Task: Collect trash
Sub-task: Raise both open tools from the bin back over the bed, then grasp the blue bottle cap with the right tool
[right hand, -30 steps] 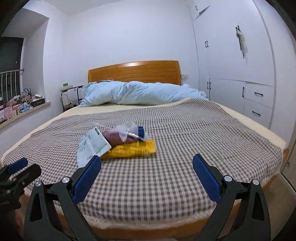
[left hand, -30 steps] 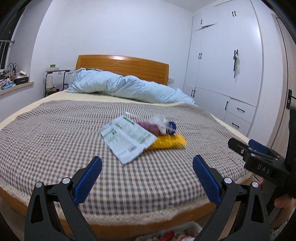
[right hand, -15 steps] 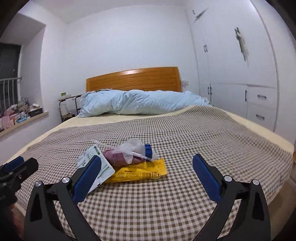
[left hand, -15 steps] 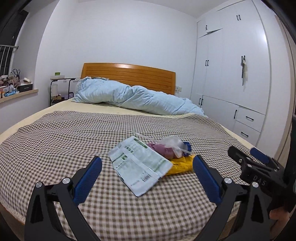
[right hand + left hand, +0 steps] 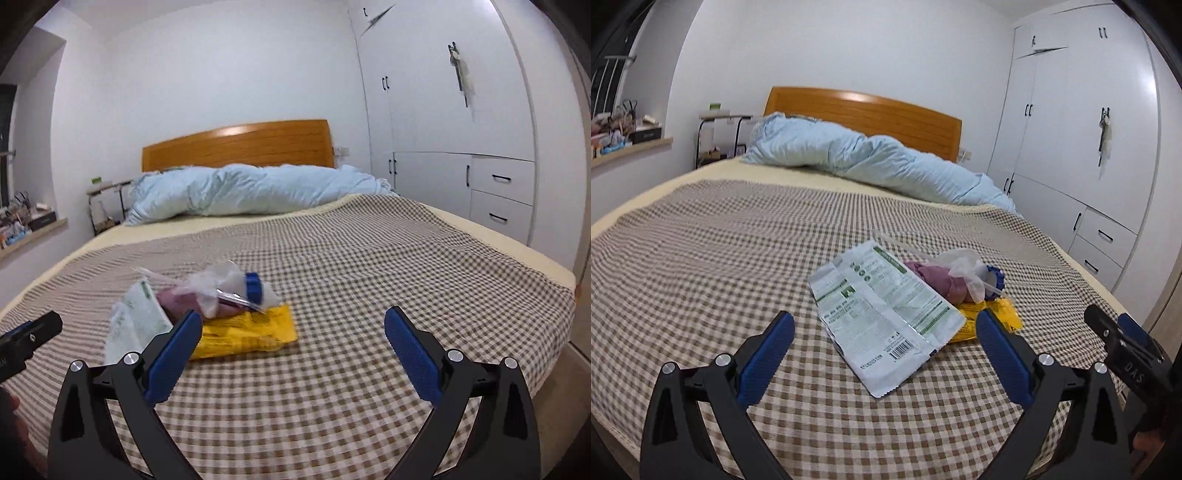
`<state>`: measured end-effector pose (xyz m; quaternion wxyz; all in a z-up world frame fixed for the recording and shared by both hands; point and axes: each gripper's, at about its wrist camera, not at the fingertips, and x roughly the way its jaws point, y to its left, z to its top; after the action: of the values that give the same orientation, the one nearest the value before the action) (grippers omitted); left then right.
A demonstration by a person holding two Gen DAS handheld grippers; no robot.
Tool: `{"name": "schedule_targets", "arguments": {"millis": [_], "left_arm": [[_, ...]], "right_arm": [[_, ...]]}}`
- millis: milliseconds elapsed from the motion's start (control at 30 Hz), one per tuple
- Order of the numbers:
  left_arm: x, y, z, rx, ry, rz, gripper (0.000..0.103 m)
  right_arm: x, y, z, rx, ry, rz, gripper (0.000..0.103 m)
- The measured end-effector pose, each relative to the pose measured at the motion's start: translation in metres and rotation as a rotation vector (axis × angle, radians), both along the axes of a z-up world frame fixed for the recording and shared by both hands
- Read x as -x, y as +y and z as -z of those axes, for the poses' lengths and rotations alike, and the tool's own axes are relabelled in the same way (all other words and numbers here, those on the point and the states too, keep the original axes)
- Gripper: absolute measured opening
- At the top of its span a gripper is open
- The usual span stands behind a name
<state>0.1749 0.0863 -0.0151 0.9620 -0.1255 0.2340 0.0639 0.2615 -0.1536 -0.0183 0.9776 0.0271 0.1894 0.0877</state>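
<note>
Checked bed [image 5: 701,258] carried one trash pile near its foot edge: one white wrapper [image 5: 882,314], one yellow packet [image 5: 243,332], one clear bag [image 5: 218,284]; bare cover lay all around. Left hand-held gripper [image 5: 884,354] and right hand-held gripper [image 5: 293,354] were both spread, empty.

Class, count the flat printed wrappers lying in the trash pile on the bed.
2. The white-and-green wrapper lies on the pile's left; the yellow wrapper lies beneath the crumpled plastic. More may be hidden underneath.
</note>
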Motion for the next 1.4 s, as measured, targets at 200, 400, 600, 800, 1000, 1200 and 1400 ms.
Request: {"name": "schedule_targets", "arguments": {"millis": [200, 400, 600, 800, 1000, 1200, 1400], "left_arm": [[-0.018, -0.014, 0.010, -0.002, 0.036, 0.026, 0.095], [-0.029, -0.021, 0.014, -0.047, 0.045, 0.046, 0.095], [-0.048, -0.009, 0.011, -0.040, 0.054, 0.059, 0.095], [-0.073, 0.001, 0.004, -0.050, 0.057, 0.058, 0.095], [-0.090, 0.002, 0.001, -0.048, 0.046, 0.074, 0.095], [-0.096, -0.005, -0.005, -0.065, 0.040, 0.088, 0.095], [-0.097, -0.018, -0.003, -0.080, 0.045, 0.112, 0.095]], "right_arm": [[-0.011, 0.003, 0.017, 0.048, 0.075, -0.009, 0.095], [-0.015, 0.013, 0.019, 0.083, 0.077, -0.041, 0.095], [-0.033, 0.034, 0.015, 0.144, 0.072, -0.076, 0.095], [-0.070, 0.044, 0.013, 0.129, 0.094, -0.046, 0.095], [-0.116, 0.056, 0.013, 0.078, 0.148, -0.088, 0.081], [-0.154, 0.054, 0.038, -0.066, 0.324, -0.164, 0.019], [-0.124, 0.023, 0.031, -0.141, 0.206, -0.114, 0.016]]}}
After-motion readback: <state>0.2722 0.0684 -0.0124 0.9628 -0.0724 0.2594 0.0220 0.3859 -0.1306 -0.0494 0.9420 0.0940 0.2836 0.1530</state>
